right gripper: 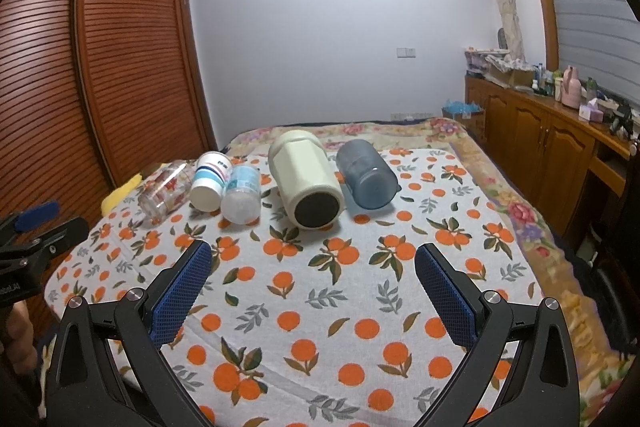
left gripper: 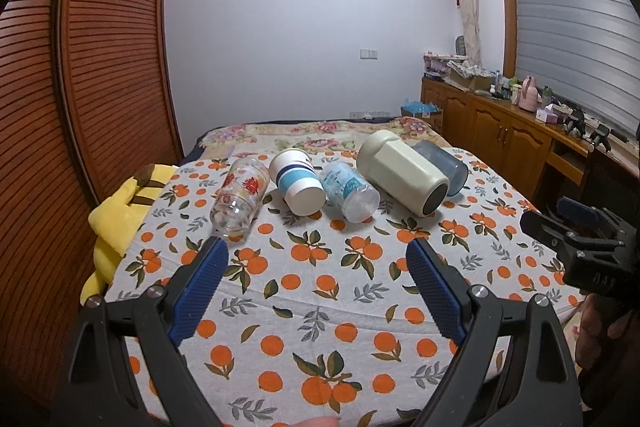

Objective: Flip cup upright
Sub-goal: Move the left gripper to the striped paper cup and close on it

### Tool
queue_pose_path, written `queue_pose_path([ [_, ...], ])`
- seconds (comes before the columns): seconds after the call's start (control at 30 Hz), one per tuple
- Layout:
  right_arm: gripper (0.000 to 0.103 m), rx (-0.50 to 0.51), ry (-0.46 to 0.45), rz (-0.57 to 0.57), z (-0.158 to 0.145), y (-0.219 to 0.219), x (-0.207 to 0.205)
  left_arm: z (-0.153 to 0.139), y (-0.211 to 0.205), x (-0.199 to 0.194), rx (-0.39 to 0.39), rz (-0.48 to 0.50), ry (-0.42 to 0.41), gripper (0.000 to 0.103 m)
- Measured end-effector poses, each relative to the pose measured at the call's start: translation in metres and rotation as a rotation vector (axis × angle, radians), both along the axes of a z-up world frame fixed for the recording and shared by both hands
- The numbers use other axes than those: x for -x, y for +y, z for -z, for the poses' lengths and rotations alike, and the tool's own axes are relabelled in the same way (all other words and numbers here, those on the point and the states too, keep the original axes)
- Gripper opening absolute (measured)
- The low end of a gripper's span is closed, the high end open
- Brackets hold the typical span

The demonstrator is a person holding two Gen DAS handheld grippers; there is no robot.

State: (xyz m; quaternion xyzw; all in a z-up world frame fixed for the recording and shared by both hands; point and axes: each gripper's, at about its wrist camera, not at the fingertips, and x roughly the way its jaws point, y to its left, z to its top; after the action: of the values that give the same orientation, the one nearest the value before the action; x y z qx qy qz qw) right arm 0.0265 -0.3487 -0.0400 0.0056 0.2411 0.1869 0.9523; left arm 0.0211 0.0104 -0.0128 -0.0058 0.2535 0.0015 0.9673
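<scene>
Nothing is done yet: five cups (left gripper: 298, 185) lie on their sides on the bed (left gripper: 320, 307), while the left claw (left gripper: 318, 291) and right claw (right gripper: 312, 293) hover released, empty.

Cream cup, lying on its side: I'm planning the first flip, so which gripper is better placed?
Probably right. The cream cup lies almost straight ahead of the open right gripper; from the left gripper, also open, it sits off to the right.

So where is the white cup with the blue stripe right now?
The white cup with the blue stripe lies on its side on the bed, second from the left in the row, between the flowered glass and the clear plastic bottle.
</scene>
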Motion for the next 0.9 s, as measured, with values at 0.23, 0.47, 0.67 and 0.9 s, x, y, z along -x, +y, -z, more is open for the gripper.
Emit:
queue_pose_path([
  [0.23,0.103,0.027,0.004,-0.043,-0.001,0.013,-0.030,0.006,0.007,-0.032,-0.015,0.017,0.045,0.091],
  [0.47,0.103,0.043,0.043,-0.096,-0.002,0.035,-0.066,0.009,0.020,-0.074,-0.012,0.030,0.113,0.091],
  [0.67,0.103,0.054,0.075,-0.136,-0.004,0.051,-0.096,0.014,0.030,-0.111,0.012,0.038,0.183,0.091],
  [0.9,0.103,0.076,0.088,-0.172,-0.008,0.067,-0.127,0.021,0.036,-0.160,0.048,0.057,0.287,0.080],
])
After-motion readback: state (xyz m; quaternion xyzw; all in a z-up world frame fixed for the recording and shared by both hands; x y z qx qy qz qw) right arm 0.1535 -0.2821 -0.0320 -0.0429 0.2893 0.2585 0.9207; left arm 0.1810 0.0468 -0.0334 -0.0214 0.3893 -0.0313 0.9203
